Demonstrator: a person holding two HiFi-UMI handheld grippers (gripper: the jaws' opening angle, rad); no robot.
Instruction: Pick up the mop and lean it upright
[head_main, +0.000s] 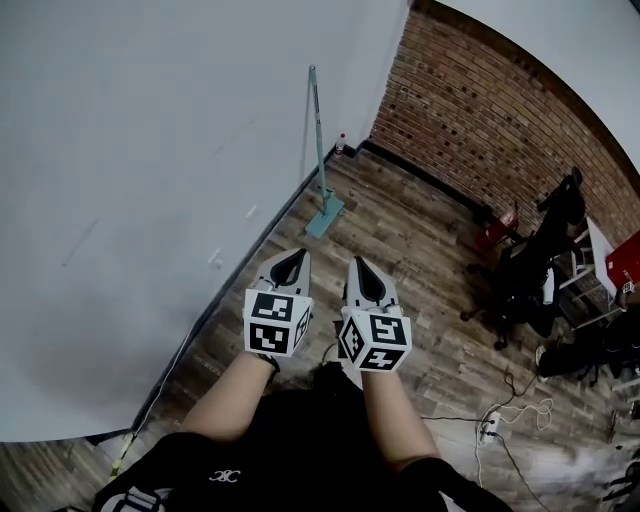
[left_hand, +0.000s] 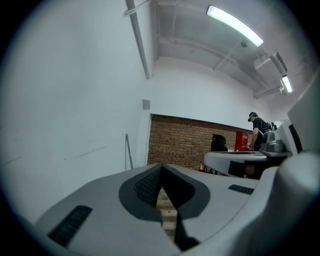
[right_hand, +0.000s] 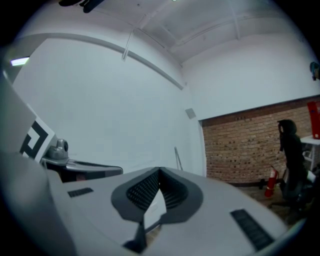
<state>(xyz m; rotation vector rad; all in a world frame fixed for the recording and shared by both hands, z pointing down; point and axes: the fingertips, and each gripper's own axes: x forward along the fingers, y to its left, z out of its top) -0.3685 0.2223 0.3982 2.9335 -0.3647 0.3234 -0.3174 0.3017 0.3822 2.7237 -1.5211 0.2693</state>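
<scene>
Item 1. Left gripper (head_main: 299, 253): held low in front of the person, jaws pressed together at the tips, nothing between them. Marker cube (head_main: 277, 322) at its rear.

Item 2. Right gripper (head_main: 357, 262): just beside the left one and level with it, jaws likewise pressed together and empty. It is angled slightly outward.

Item 3. Wooden floor (head_main: 410, 250): plank pattern, running ahead to both walls.

Item 4. Power strip (head_main: 489, 427): on the floor to the person's right, with loose cables around it.

Item 5. Mop (head_main: 325, 210): teal. The flat head rests on the floor at the foot of the white wall (head_main: 150, 150) and the handle stands upright, leaning against that wall. It is well apart from both grippers, ahead of them near the room corner.

Item 6. Office chair (head_main: 530, 265): black, far right, beside a desk.

Item 7. Fire extinguisher (right_hand: 270, 182): red, standing on the floor at the foot of the brick wall (head_main: 480, 110).
</scene>
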